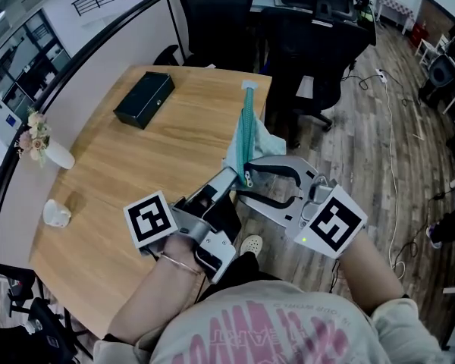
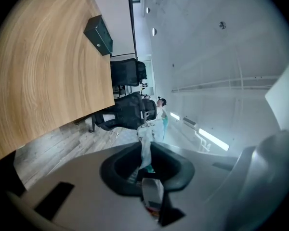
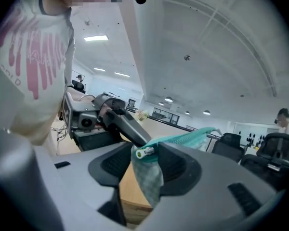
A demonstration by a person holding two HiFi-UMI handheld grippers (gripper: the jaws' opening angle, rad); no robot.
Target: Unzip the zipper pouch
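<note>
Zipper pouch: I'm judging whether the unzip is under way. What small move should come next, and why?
Probably close the right gripper on the zipper pull. Its jaws stand apart with the pull and the cloth of the zipper pouch between them, gripping nothing. The left gripper is shut on the pouch's end and holds it in the air.

Pouch: teal, with paler mint cloth.
Tabletop: light wood grain.
Box on tabletop: black.
Marker cubes: black-and-white squares.
Floor beside tabletop: grey-brown planks.
Shirt: white, pink print.
</note>
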